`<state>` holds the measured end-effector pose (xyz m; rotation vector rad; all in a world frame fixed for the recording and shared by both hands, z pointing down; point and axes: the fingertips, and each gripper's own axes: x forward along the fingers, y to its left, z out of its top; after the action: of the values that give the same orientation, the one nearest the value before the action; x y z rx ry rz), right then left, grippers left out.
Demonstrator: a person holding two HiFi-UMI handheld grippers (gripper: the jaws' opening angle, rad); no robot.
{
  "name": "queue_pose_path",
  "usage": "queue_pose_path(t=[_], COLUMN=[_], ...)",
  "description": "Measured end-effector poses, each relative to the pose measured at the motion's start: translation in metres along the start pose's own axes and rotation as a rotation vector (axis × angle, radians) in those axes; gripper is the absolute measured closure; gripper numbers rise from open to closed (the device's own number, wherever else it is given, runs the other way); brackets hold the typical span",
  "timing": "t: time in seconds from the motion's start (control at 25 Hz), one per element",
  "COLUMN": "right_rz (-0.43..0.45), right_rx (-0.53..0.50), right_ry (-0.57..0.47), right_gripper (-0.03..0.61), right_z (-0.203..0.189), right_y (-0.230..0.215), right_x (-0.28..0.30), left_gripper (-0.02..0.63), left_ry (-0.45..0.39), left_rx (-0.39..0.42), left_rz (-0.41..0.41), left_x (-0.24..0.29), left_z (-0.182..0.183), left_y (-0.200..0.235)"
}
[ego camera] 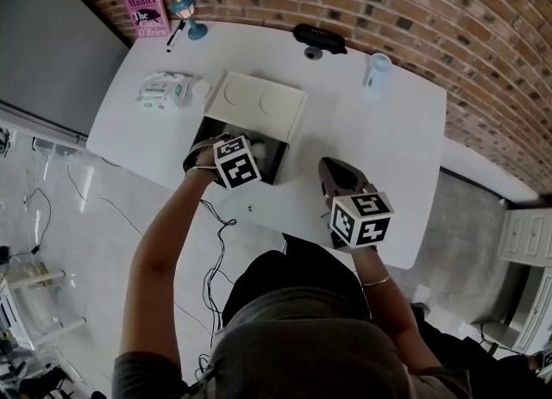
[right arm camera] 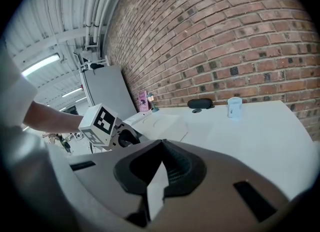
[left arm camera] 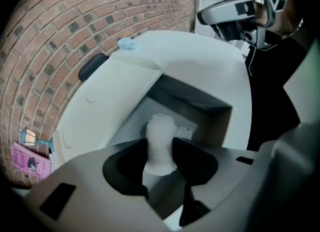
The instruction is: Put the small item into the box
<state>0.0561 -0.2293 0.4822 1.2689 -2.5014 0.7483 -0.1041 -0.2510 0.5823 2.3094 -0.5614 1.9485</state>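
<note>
A small white fuzzy item sits pinched between the pads of my left gripper, above the dark inside of the open box. Behind it, something else white lies on the box floor. In the head view the left gripper hangs over the box's near left part, and the cream lid stands open behind. My right gripper hovers over the white table to the right of the box. Its jaws are shut with nothing in them.
On the white table lie a pack of wipes, a pink book, a small blue stand, a black case and a pale blue cup. A brick wall runs behind. Cables trail on the floor.
</note>
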Motion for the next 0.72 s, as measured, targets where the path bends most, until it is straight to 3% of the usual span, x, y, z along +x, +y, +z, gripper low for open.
queue_pose_path(t=[0.36,0.72], right_rz=[0.024,0.067], right_rx=[-0.012,-0.044], right_ry=[0.010,0.016], right_gripper=[0.572,0.572], right_z=[0.001,0.003], right_y=[0.008,0.022], right_x=[0.006,0.014], left_gripper=[0.396,0.396], left_ry=[-0.052,-0.152], left_rx=[-0.074,-0.173], left_rz=[0.006,0.084], left_x=[-0.008,-0.034], left_z=[0.002,0.003], left_y=[0.003,0.010])
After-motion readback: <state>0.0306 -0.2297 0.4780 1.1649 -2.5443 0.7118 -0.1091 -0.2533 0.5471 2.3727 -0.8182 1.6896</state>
